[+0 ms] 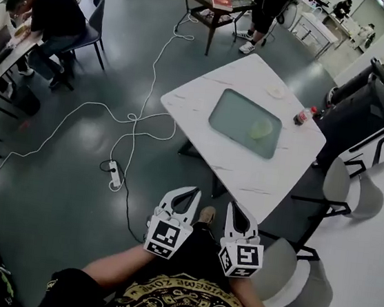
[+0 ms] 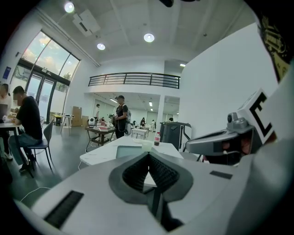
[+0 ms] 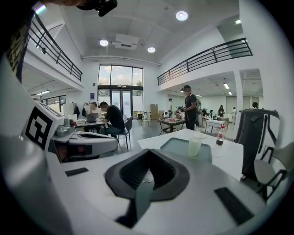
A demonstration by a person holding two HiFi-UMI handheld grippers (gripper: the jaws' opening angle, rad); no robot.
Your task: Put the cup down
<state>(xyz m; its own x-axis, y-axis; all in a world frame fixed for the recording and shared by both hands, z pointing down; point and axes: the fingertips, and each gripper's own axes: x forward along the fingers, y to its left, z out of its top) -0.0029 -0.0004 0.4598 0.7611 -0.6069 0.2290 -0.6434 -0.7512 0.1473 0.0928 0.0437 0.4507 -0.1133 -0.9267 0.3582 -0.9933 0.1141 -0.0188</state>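
Observation:
A pale translucent cup (image 1: 261,129) stands upright on the green-grey tray (image 1: 235,113) set in the white marble table (image 1: 206,92). In the right gripper view the cup (image 3: 195,146) stands well beyond my jaws, and in the left gripper view the cup (image 2: 146,146) shows just above them. My left gripper (image 1: 188,192) and right gripper (image 1: 235,210) hang side by side near my body, short of the table's near corner. Both are shut with nothing between the pads. The left gripper (image 2: 148,153) and right gripper (image 3: 148,150) point toward the table.
A red-capped bottle (image 1: 304,116) and a small white dish (image 1: 276,91) sit on the table's far side. Grey chairs (image 1: 344,185) stand to the right, with a black cart (image 1: 364,111) behind them. A power strip (image 1: 115,175) and white cable lie on the floor. A seated person (image 1: 46,13) is at far left.

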